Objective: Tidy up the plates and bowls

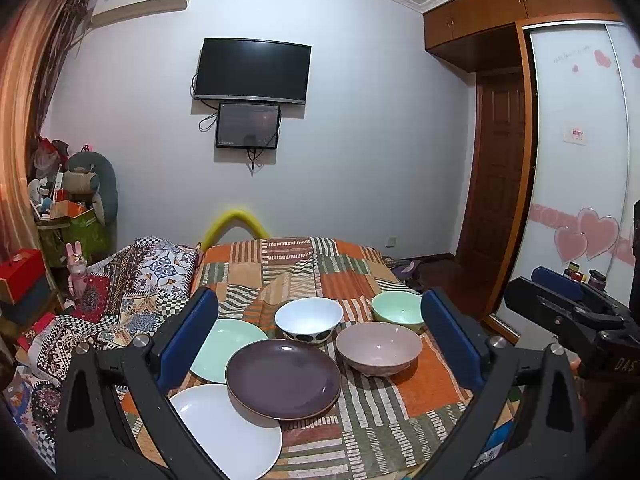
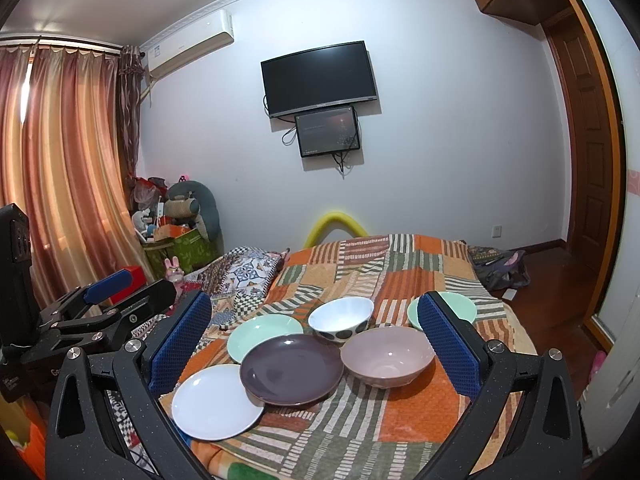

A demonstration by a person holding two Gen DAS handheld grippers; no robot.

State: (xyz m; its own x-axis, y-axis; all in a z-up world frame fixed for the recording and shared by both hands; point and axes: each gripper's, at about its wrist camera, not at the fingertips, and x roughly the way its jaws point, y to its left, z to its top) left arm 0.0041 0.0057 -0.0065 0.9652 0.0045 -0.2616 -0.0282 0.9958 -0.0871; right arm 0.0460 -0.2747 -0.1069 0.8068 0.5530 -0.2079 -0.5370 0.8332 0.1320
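Three plates and three bowls lie on a striped patchwork cloth. A dark purple plate overlaps a white plate and a mint plate. Behind stand a white bowl with dark dots, a pink bowl and a mint bowl. My left gripper hangs open above the dishes, holding nothing. The right gripper is open too, over the same purple plate, white plate, mint plate, dotted bowl, pink bowl and mint bowl.
The cloth covers a bed, with a patterned quilt bunched at its left. A wardrobe with sliding doors and a wooden door stand on the right. Curtains and a pile of bags fill the left corner. A television hangs on the far wall.
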